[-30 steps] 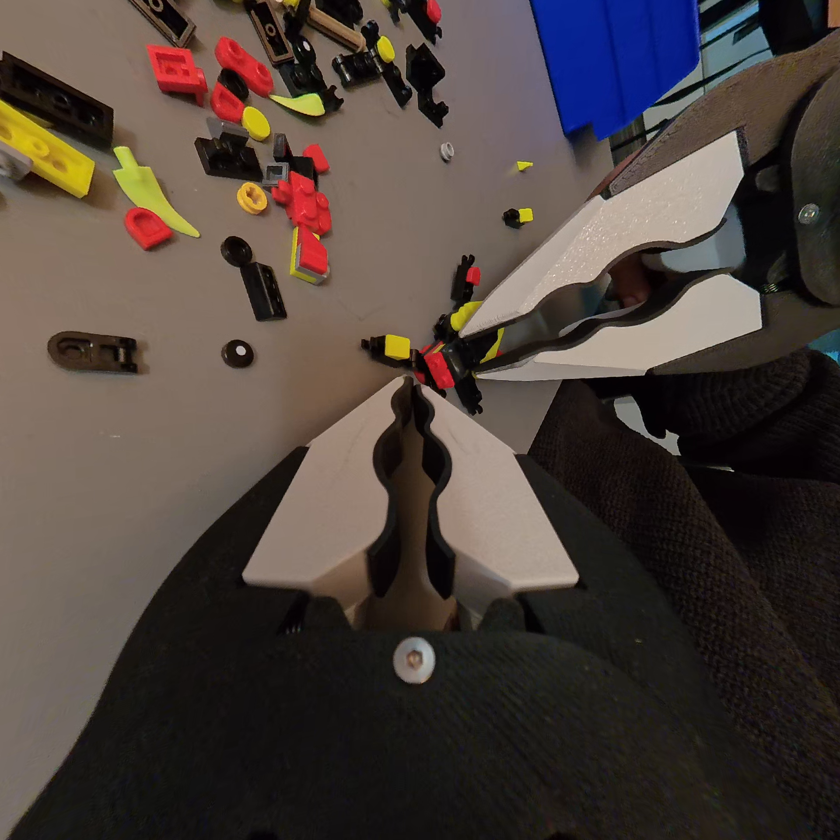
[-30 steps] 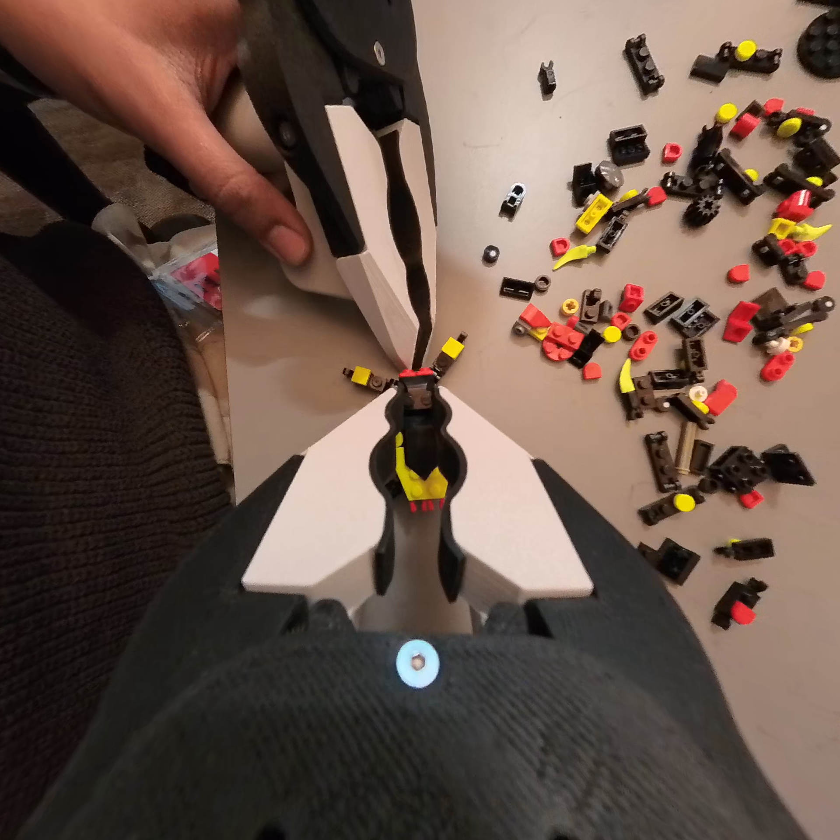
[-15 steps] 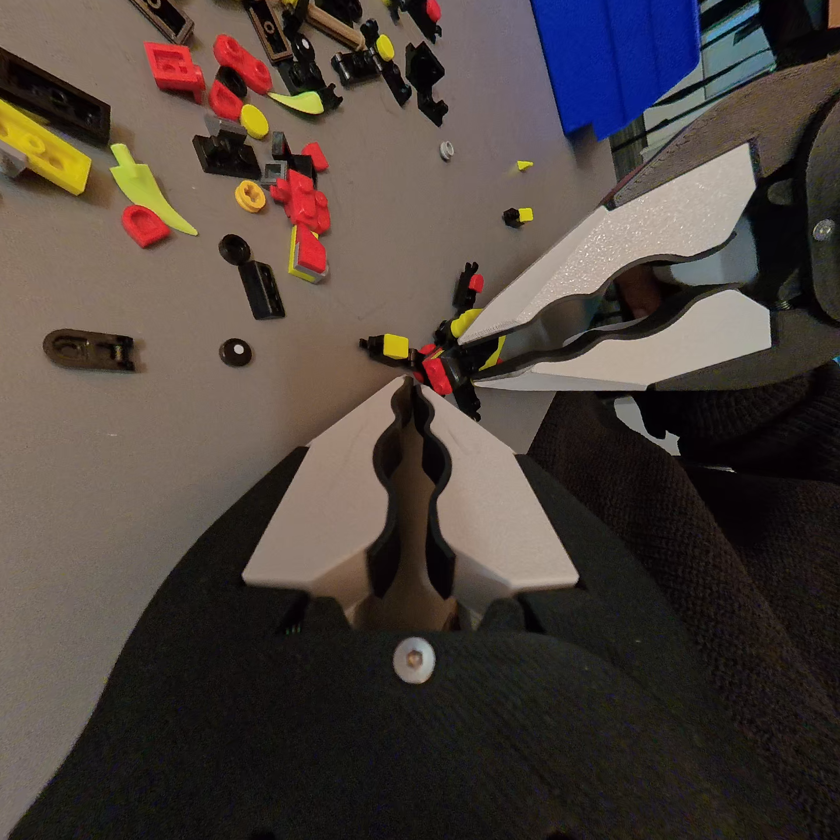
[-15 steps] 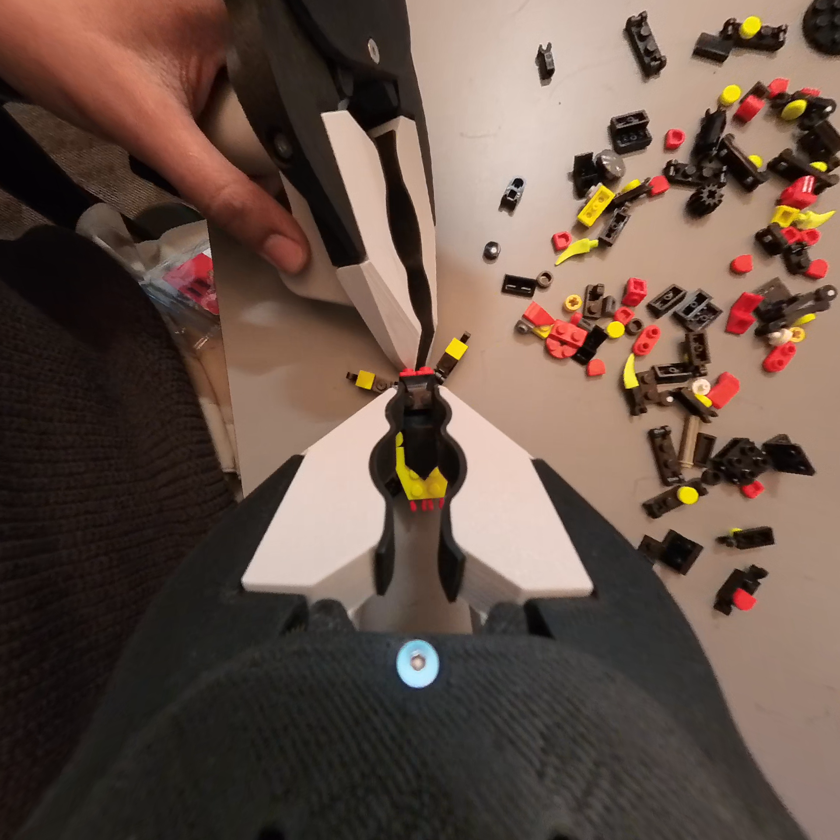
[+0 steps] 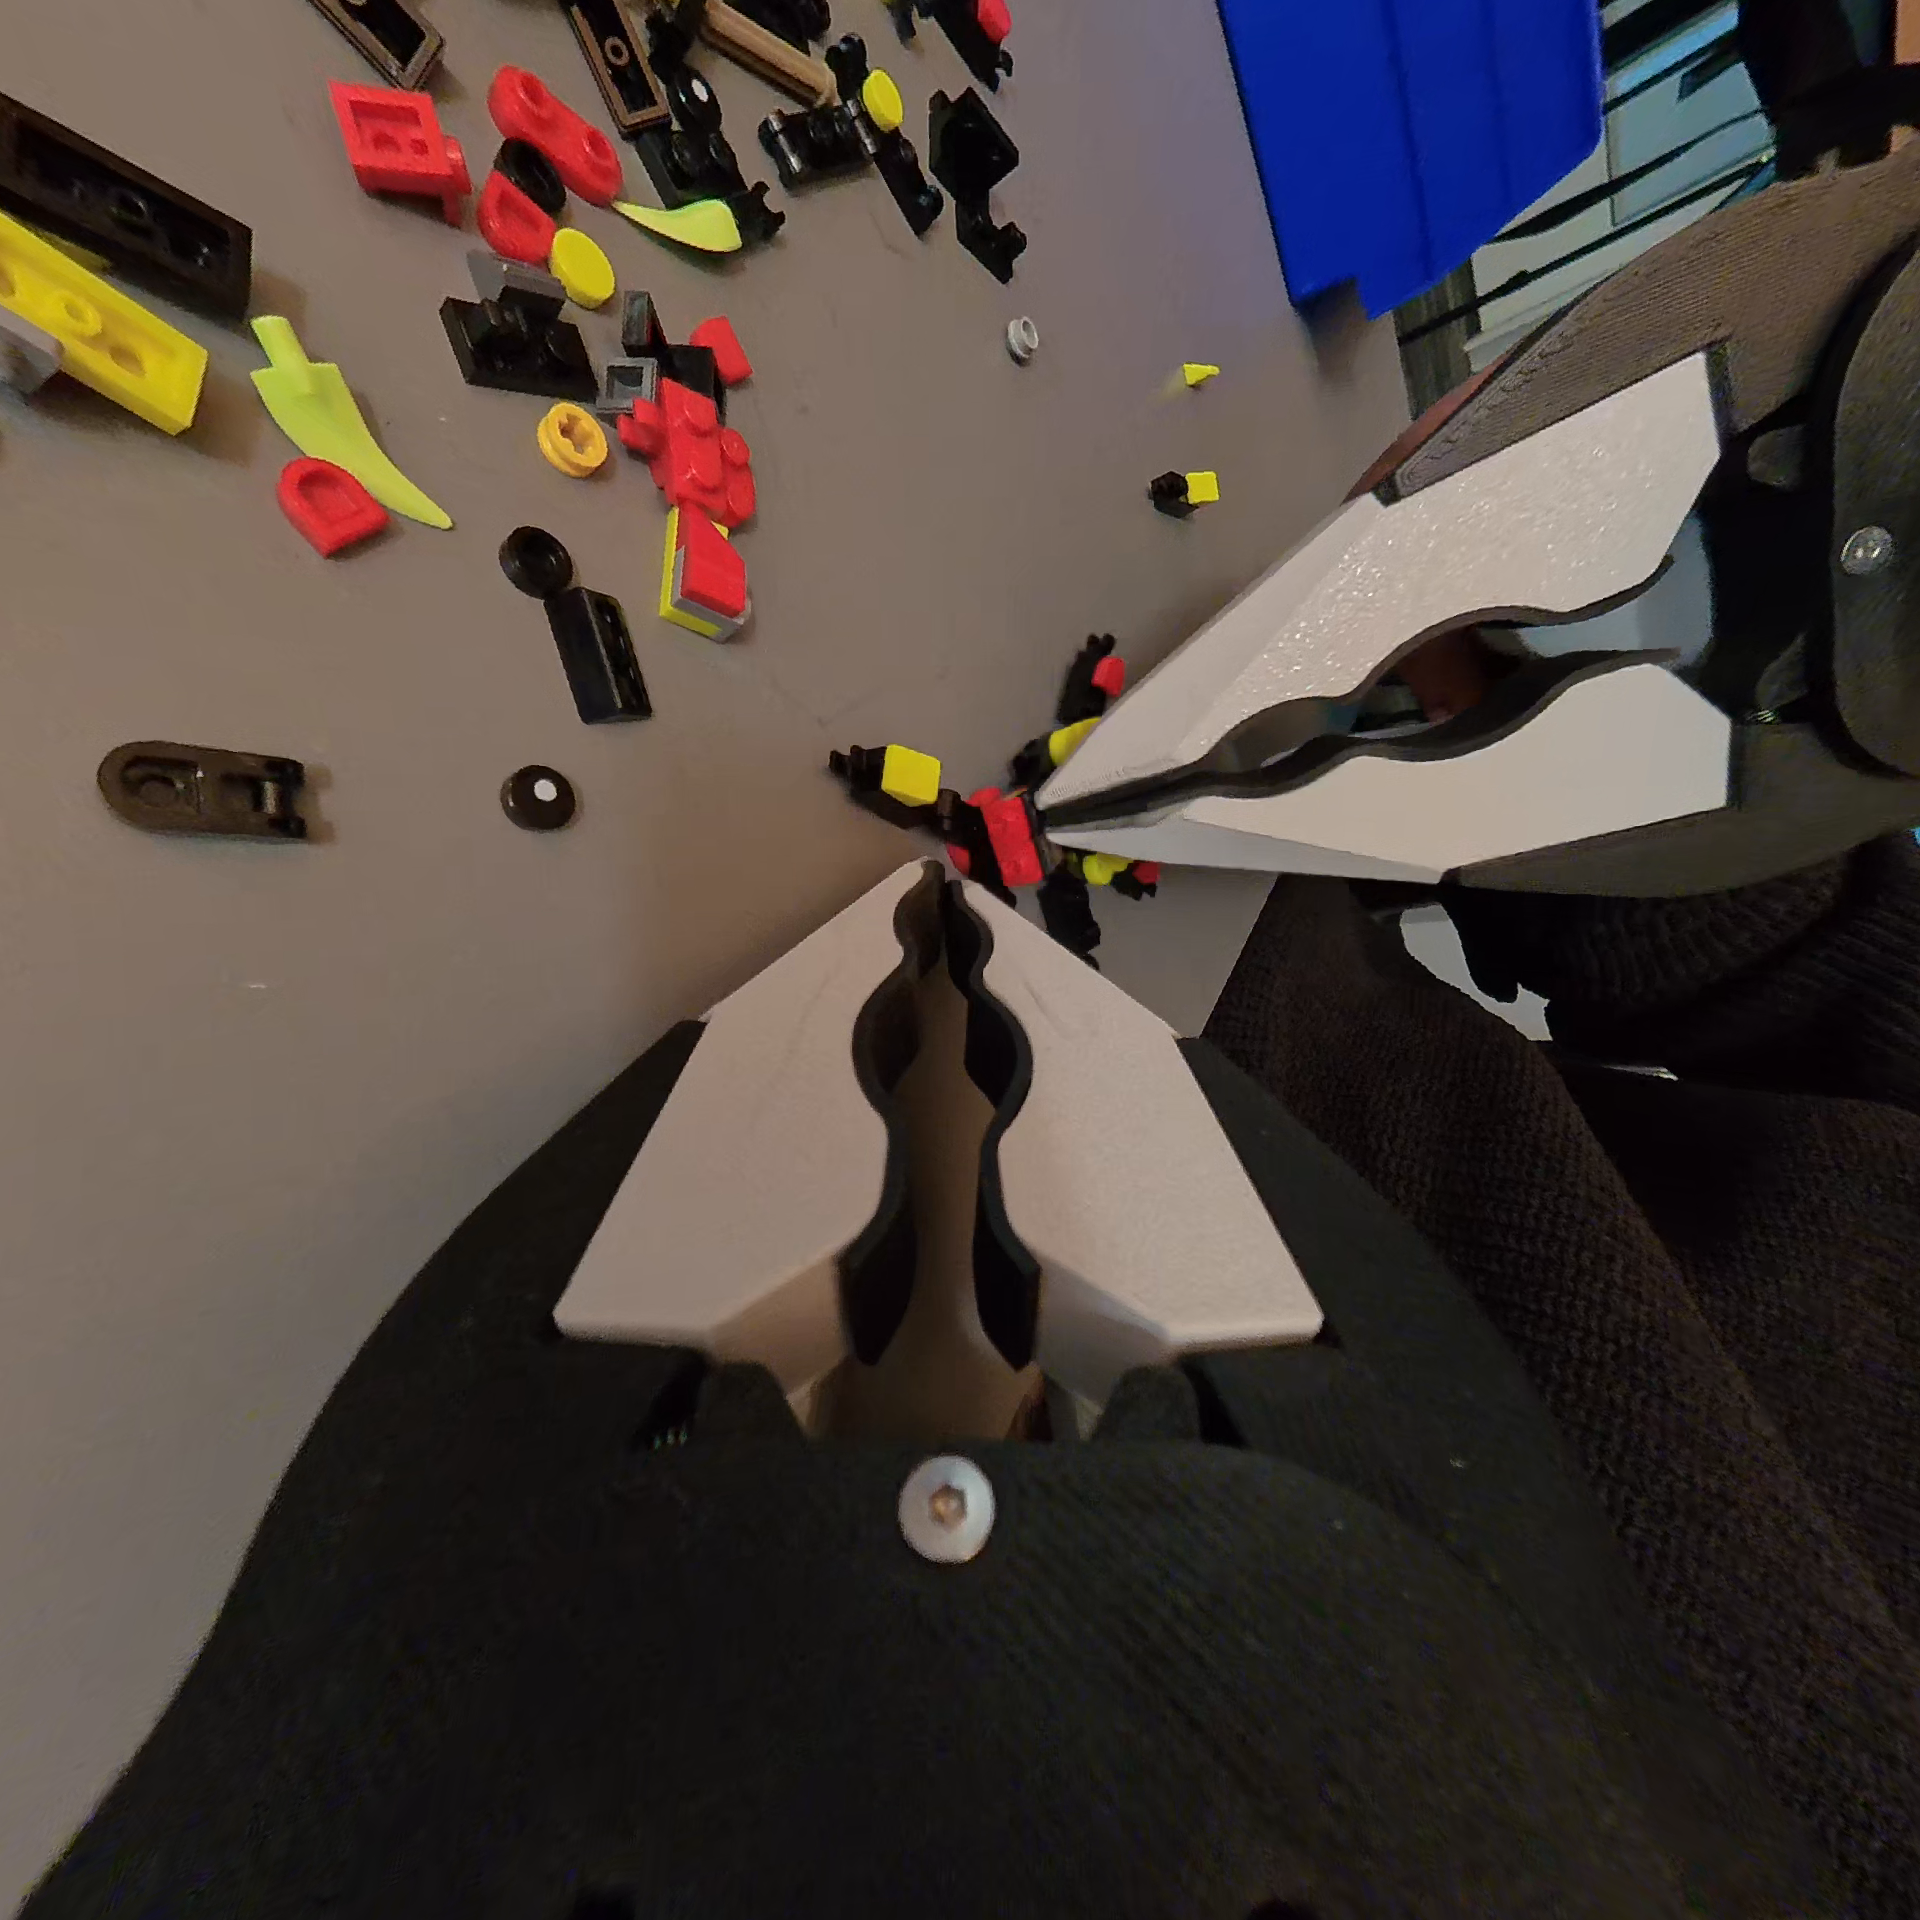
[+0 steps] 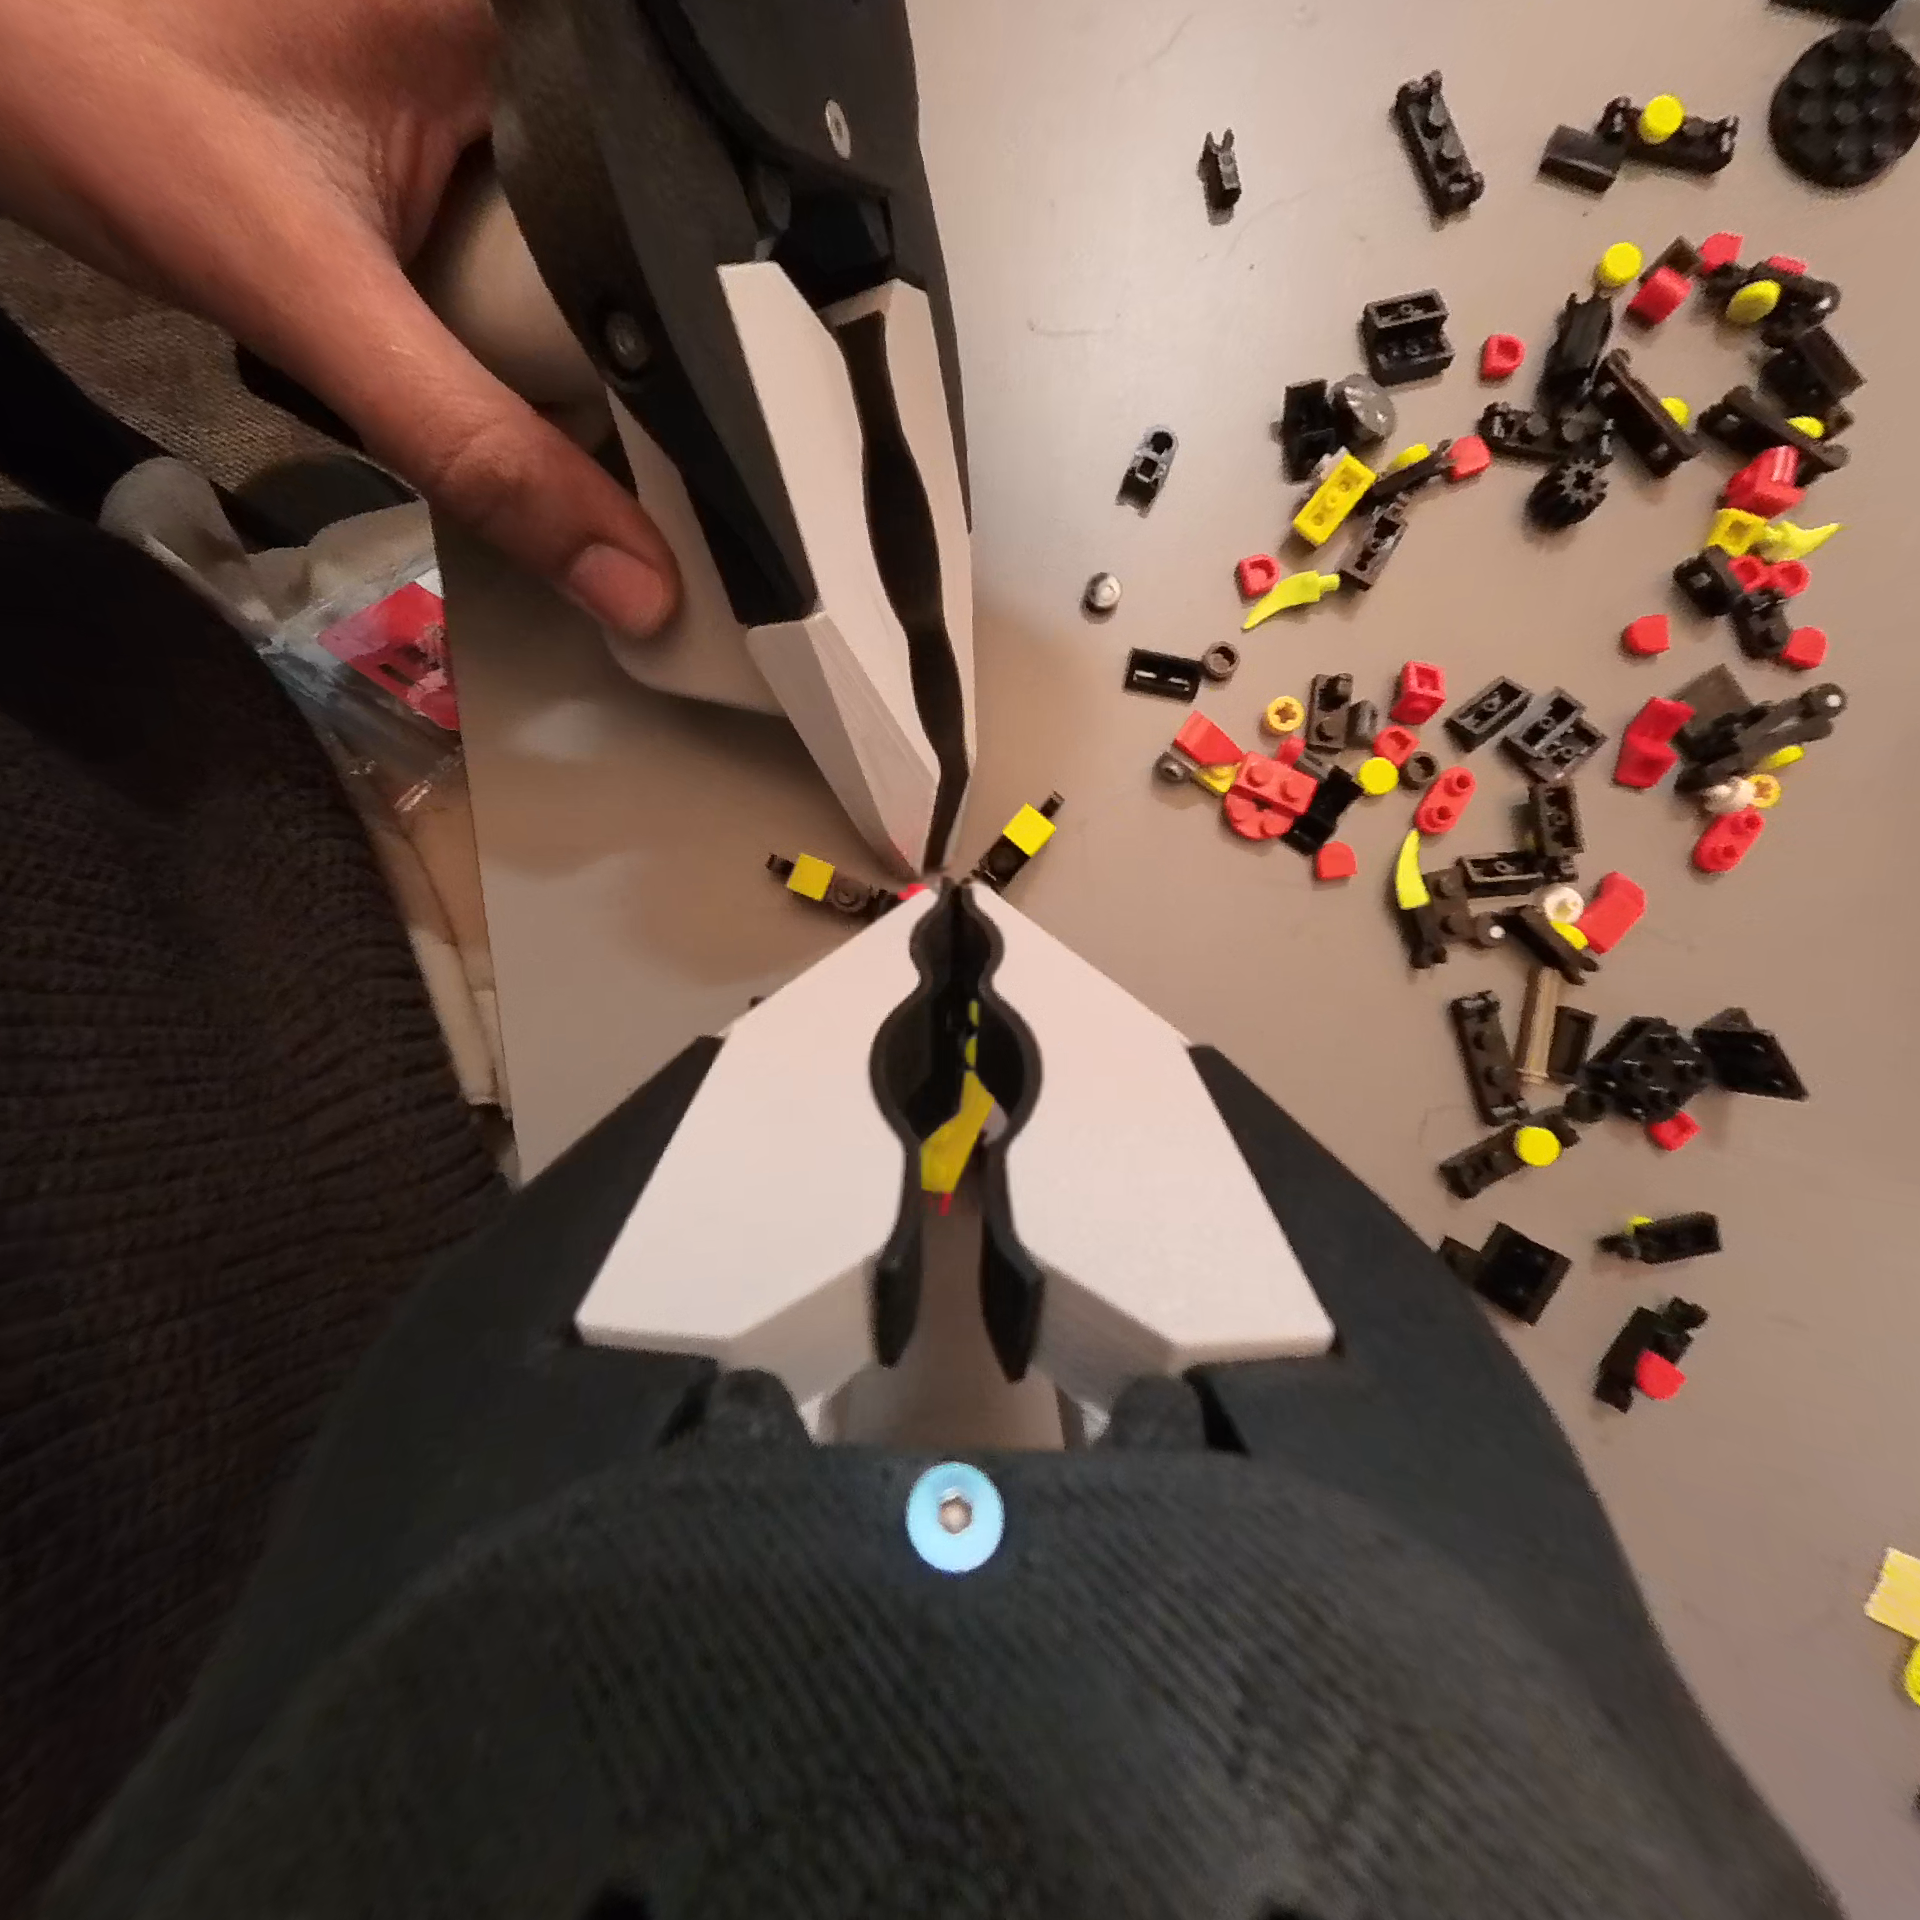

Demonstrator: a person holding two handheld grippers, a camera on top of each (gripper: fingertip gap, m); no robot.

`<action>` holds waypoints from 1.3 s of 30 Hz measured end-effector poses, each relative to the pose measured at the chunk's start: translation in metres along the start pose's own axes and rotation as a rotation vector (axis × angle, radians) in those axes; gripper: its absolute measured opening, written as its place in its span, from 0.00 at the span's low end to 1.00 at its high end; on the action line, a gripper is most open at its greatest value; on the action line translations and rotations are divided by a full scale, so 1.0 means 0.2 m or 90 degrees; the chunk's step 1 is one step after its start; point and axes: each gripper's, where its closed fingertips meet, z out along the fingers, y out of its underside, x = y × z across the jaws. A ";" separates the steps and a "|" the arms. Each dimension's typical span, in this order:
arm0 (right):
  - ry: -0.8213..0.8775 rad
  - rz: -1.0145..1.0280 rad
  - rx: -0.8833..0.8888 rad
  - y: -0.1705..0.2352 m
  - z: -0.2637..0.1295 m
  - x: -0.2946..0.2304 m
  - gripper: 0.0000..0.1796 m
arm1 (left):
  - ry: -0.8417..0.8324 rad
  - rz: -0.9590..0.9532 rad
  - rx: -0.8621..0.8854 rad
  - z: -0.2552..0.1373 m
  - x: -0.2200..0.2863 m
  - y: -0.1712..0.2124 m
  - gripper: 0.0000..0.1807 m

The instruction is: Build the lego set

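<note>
A small lego assembly [image 5: 1003,831] of red, black and yellow pieces sits near the table's front edge. My right gripper [image 6: 951,896] is shut on it; a yellow part [image 6: 956,1143] shows between its fingers. Two black limbs with yellow tiles [image 6: 1029,831] stick out past the tips. In the left wrist view the right gripper [image 5: 1044,821] comes in from the right, with the red brick at its tips. My left gripper [image 5: 940,875] is shut and looks empty, its tips right next to the red brick. In the right wrist view it [image 6: 932,864] comes down from above, tip to tip with the right one.
Many loose red, yellow and black pieces [image 6: 1558,727] lie scattered on the grey table [image 5: 312,1039]. A blue bin [image 5: 1403,135] stands at the far edge. A plastic bag with red pieces [image 6: 395,644] lies off the table edge. A person's hand [image 6: 312,260] holds the left gripper. The grippers are tip to tip, or close to it.
The right gripper's jaws have closed much narrower on the assembly, which now sits more at its tips. Both grippers stay tip to tip; the left one has barely moved.
</note>
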 end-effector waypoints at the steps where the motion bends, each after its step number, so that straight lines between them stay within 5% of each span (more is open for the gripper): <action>1: 0.008 -0.008 -0.005 0.01 0.00 0.00 0.00 | -0.001 -0.002 -0.002 0.00 0.00 0.00 0.00; 14: 0.015 0.037 0.036 0.03 -0.07 -0.01 0.18 | 0.014 -0.006 0.000 -0.03 0.02 0.01 0.00; 21: 0.013 0.041 0.017 0.06 -0.01 -0.01 0.08 | 0.013 -0.008 0.005 -0.04 0.02 0.01 0.00; 39: -0.073 0.039 -0.002 0.05 -0.01 0.01 0.08 | -0.006 -0.002 0.007 -0.03 -0.01 -0.02 0.00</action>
